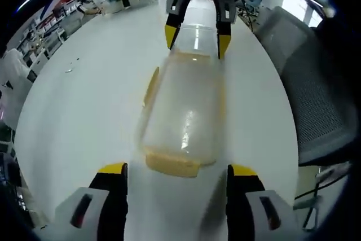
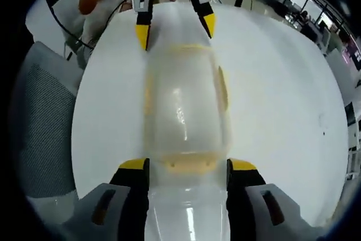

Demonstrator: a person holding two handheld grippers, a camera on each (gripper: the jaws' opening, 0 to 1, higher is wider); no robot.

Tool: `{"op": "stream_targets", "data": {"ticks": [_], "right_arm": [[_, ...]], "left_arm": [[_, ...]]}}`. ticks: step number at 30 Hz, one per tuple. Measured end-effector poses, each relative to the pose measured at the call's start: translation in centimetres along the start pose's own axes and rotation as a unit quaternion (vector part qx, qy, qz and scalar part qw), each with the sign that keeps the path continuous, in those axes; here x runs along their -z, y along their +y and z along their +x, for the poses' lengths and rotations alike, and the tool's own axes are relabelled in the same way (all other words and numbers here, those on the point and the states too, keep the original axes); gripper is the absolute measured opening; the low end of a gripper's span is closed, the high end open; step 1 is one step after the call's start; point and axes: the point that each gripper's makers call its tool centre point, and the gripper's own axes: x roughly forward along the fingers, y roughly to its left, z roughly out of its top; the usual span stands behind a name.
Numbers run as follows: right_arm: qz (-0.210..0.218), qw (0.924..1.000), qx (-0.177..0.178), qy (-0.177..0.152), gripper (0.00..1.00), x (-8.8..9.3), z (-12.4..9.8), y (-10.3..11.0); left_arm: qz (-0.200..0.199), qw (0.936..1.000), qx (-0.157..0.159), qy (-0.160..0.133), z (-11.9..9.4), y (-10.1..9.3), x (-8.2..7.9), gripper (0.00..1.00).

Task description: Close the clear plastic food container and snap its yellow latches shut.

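- On the white table [image 1: 79, 111], the clear container [image 1: 183, 117] lies lengthwise between the grippers, lid on
- Left gripper [image 1: 176, 167] spread, just short of its near end
- Right gripper [image 2: 187, 165] spread, jaws flanking a yellow latch [image 2: 189, 165]

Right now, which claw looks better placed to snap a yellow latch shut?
Probably the right claw: its open tips straddle the yellow end latch of the clear container. The left claw, also open, sits just short of its end latch.

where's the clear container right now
The clear container lies lengthwise on the white table between the two grippers. In the left gripper view its near yellow latch sits just ahead of the left gripper, while the right gripper straddles its far end.
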Motion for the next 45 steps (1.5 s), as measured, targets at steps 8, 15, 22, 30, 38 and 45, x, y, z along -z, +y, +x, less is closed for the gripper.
{"op": "stream_targets", "data": {"ticks": [8,15,22,30,38,45], "right_arm": [[-0.022,0.9993,-0.001,0.029,0.52,0.8,0.7,-0.4],[-0.021,0.9989,-0.005,0.041,0.48,1.2,1.1,-0.6],[-0.02,0.9988,-0.015,0.043,0.47,1.3,1.3,-0.5],[-0.041,0.9973,-0.024,0.056,0.4,1.2,1.5,-0.2],[-0.04,0.9969,-0.026,0.063,0.41,1.3,1.4,-0.4],[-0.047,0.9962,-0.026,0.069,0.37,1.3,1.3,-0.5]], "left_arm": [[0.021,0.9997,0.012,0.009,0.6,0.1,-0.4,0.65],[0.033,0.9991,0.02,0.017,0.8,0.1,-0.4,0.59],[0.049,0.998,0.028,0.028,1.3,0.1,-0.2,0.51],[0.046,0.9971,0.051,0.032,1.6,-0.3,-0.3,0.35],[0.045,0.9972,0.048,0.034,1.6,-0.5,-0.5,0.35],[0.039,0.9974,0.046,0.039,1.6,-0.5,-0.6,0.35]]}}
